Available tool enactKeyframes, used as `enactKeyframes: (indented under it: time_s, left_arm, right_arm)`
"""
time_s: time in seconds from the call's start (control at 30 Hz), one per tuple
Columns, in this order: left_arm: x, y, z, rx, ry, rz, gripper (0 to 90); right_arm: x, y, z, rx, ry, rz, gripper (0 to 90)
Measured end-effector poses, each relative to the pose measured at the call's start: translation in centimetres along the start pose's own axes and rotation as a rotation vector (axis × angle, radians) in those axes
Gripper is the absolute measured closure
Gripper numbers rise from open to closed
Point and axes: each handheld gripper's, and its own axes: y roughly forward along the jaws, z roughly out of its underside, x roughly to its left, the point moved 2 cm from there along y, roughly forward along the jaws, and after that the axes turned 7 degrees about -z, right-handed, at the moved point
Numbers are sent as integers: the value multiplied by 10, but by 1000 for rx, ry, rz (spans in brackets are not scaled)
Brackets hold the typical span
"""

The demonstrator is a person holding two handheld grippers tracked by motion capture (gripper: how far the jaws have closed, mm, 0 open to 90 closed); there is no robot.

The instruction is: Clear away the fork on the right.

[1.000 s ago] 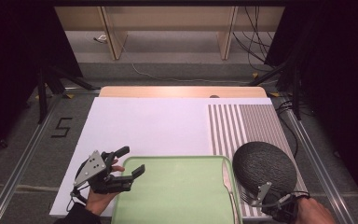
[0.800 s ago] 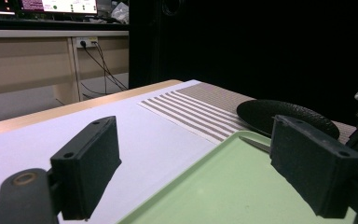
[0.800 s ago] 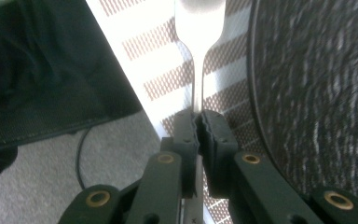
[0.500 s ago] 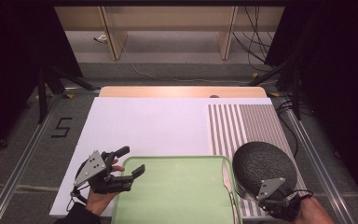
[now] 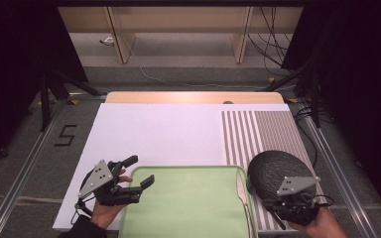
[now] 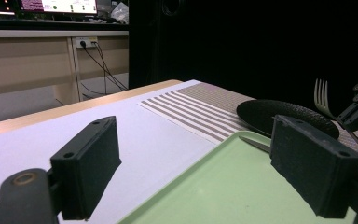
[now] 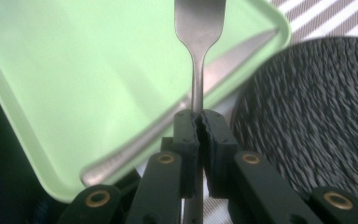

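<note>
A person sits at a table covered by a white mat with a brown-and-white striped section at its right. Each hand holds a two-jaw gripper.

The right gripper has its jaws pressed together on the thin neck of a silver metal fork, pinching it just below the head. In the left gripper view the fork stands nearly upright, tines up, beside the round black textured plate.

A silver table knife lies along the right rim of the pale green plastic tray, just beside the plate.

The step in hand appears to be setting out cutlery: the fork is lifted clear and seems ready to be placed. The next move likely calls for carrying it to a spot beside the plate, tilting it flat, then letting go.

The left gripper hovers at the tray's left corner with its jaws spread wide and nothing between them. One jaw sits over the white mat, the other over the tray.
</note>
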Motion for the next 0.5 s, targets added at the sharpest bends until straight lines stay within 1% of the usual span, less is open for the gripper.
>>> enactKeyframes:
  time_s: [0.1, 0.23, 0.3, 0.4, 0.43, 0.47, 0.5]
  left_arm:
    - [0, 0, 0, -1, -1, 0, 154]
    - [0, 0, 0, -1, 0, 0, 154]
    - [0, 0, 0, -1, 1, 0, 154]
    - [0, 0, 0, -1, 0, -1, 154]
    - [0, 0, 0, -1, 1, -1, 154]
    - [0, 0, 0, -1, 1, 0, 154]
    - [0, 0, 0, -1, 1, 0, 154]
  right_arm:
    - [0, 1, -2, -38, 23, -17, 853]
    - [1, 3, -5, -70, 48, -33, 853]
    - [1, 3, -7, -96, 66, -59, 853]
    - [3, 4, -11, -132, 79, -83, 853]
    - [4, 5, -13, -142, 87, -83, 853]
    - [6, 5, -15, -148, 87, -70, 853]
    - [8, 6, -18, -147, 78, -64, 853]
